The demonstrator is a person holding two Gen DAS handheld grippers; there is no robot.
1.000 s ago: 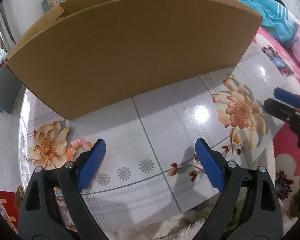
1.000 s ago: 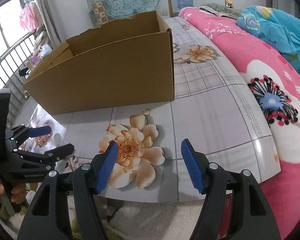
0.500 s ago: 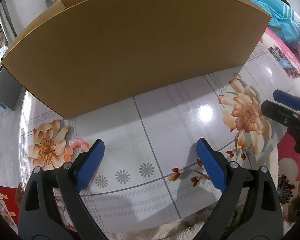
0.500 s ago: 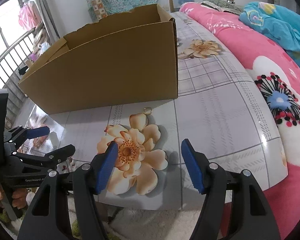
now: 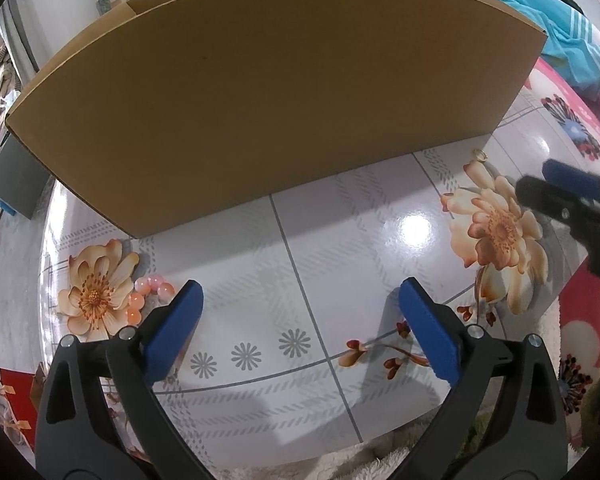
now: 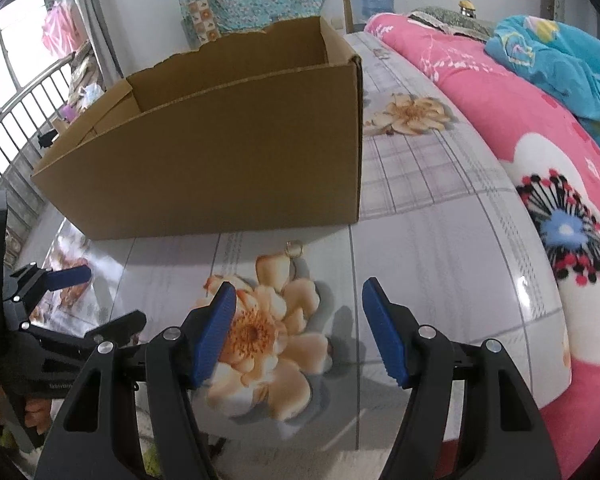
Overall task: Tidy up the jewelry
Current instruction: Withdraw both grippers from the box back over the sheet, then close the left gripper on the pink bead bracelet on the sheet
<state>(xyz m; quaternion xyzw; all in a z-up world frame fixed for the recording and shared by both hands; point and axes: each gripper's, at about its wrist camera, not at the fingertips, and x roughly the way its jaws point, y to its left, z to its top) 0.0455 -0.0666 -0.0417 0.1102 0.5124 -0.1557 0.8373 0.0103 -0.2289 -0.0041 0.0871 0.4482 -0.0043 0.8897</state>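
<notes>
The left gripper (image 5: 300, 312), jaws just widened and empty, hung right of the pink bead bracelet (image 5: 150, 294). The right gripper (image 6: 298, 322), open, hovered near the small gold ring (image 6: 295, 248) before the brown cardboard box (image 6: 220, 160). Either piece could skid on the glossy tabletop (image 5: 340, 240).

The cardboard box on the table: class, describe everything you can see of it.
The box is plain brown cardboard, rectangular, upright and open-topped, its back rim torn and ragged. A flap folds down inside its left end. The part of its inside that shows holds nothing. It stands on the floral table; a small ring lies just before its right corner, not touching. Neither tongs touch it.
</notes>
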